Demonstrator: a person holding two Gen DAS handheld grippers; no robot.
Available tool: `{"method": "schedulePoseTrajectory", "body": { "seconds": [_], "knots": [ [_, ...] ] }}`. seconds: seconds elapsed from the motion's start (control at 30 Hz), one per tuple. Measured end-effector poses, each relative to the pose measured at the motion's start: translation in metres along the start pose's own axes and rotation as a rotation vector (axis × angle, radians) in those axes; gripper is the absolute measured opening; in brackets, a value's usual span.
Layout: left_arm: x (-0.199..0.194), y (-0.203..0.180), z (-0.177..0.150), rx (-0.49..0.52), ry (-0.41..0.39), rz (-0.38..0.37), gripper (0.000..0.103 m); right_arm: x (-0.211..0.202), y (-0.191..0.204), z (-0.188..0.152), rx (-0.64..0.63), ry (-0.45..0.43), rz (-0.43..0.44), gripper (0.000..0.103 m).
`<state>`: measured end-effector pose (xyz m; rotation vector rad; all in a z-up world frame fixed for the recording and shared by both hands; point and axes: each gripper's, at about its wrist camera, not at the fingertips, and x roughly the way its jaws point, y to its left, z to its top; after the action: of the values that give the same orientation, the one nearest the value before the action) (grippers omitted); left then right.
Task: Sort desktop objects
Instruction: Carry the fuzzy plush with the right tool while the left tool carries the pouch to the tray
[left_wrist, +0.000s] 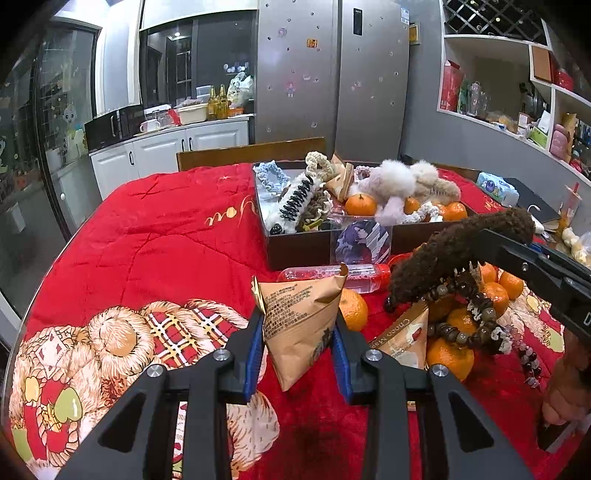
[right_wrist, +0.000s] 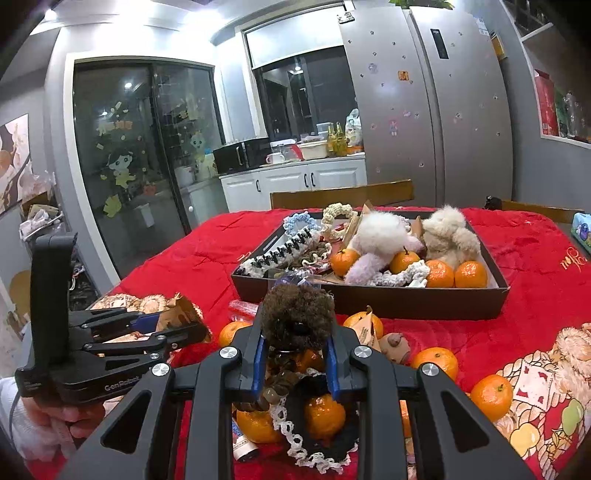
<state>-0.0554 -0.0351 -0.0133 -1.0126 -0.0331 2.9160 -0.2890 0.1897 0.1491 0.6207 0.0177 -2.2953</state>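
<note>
The left gripper (left_wrist: 299, 332) squeezes a brown snack bag (left_wrist: 301, 314) above the red surface (left_wrist: 166, 229). The right gripper (right_wrist: 295, 354) pinches a fuzzy brown hair clip (right_wrist: 297, 317) over oranges (right_wrist: 325, 413), near the dark box (right_wrist: 369, 299).

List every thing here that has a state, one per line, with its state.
left gripper: shut on the snack packet
snack packet: held, lifted off the cloth
right gripper: shut on the brown fuzzy hair clip
brown fuzzy hair clip: held, bead bracelet dangling under it
box: open, holding scrunchies, clips and oranges
bottle: lying on its side
fridge: doors closed
</note>
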Motion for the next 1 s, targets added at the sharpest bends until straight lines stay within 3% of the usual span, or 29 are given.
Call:
{"method": "schedulePoseTrajectory", "body": {
  "seconds": [0.4,1.0],
  "knots": [
    [-0.004,-0.003,0.0,0.012,-0.023,0.015,0.034,-0.008,-0.001,0.009,0.001,-0.029,-0.025,0.025],
    [-0.03,-0.017,0.01,0.011,-0.122,0.008,0.034,-0.031,0.0,0.021,0.028,-0.059,-0.02,0.025]
  ]
}}
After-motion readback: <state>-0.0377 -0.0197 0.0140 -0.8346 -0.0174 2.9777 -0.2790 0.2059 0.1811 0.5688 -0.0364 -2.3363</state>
